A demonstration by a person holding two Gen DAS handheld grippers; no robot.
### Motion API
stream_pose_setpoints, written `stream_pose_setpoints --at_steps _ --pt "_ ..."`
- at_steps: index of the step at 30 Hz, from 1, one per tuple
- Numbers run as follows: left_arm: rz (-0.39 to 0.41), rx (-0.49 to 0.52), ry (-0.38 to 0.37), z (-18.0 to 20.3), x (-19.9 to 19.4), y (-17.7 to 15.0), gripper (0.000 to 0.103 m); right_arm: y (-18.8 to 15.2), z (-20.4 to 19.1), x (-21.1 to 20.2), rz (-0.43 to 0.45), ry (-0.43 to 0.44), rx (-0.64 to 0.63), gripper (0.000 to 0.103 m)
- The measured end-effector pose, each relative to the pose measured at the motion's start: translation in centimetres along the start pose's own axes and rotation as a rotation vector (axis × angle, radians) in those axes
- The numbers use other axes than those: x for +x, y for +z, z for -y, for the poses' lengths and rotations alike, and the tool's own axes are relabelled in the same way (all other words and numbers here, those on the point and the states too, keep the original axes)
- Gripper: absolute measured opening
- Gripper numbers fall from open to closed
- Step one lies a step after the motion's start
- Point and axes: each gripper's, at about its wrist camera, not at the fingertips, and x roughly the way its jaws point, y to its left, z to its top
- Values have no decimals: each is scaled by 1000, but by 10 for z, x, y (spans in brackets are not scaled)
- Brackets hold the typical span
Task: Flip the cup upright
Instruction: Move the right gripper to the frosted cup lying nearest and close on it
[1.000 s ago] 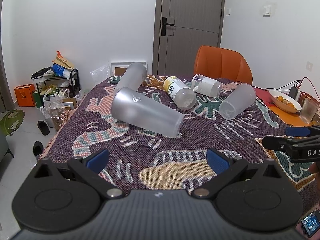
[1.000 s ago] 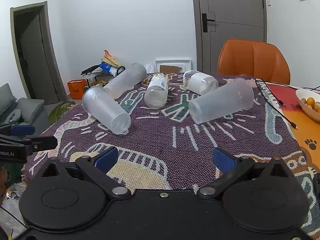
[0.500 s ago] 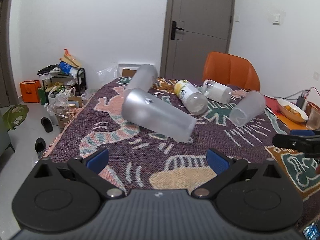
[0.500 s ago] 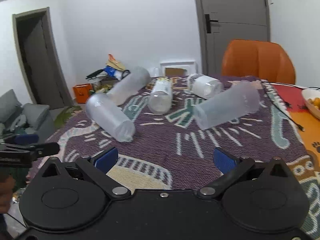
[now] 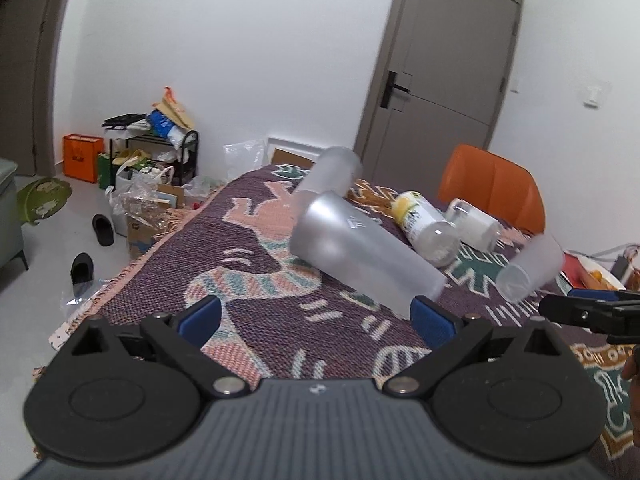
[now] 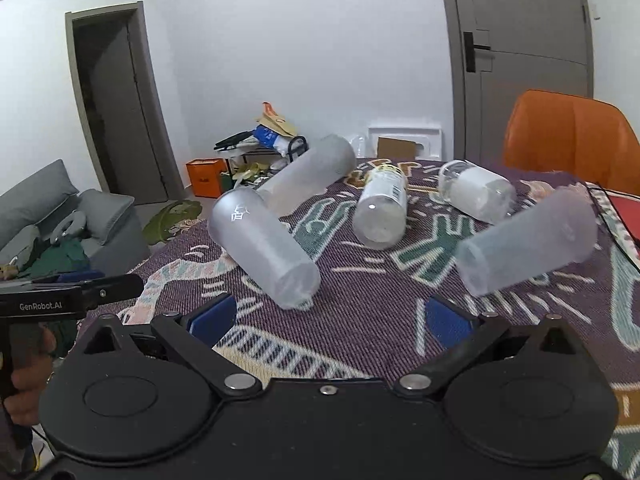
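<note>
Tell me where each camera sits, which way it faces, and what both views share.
Left wrist: on the left gripper, facing the near frosted cup; right gripper tip at right edge.
Right wrist: on the right gripper, facing the cups; left gripper, hand at left.
Shared: same cup, orange chair.

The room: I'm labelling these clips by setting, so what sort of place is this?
Probably a lived-in home: a patterned woven cloth covers the table under toppled frosted plastic cups, with a grey sofa, an orange chair and black slippers.
</note>
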Motion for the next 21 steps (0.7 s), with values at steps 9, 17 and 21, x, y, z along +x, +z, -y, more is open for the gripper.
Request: stream_pose_setpoints --at_steps 9,17,21 --pt "-2 -91 39 -26 18 0 100 17 -18 46 -55 70 -101 96" --pt "-24 -143 87 -49 27 -1 100 36 -42 91 -100 111 -224 96" --pt "-12 -161 115 -60 26 1 100 39 -54 110 -129 133 -258 96"
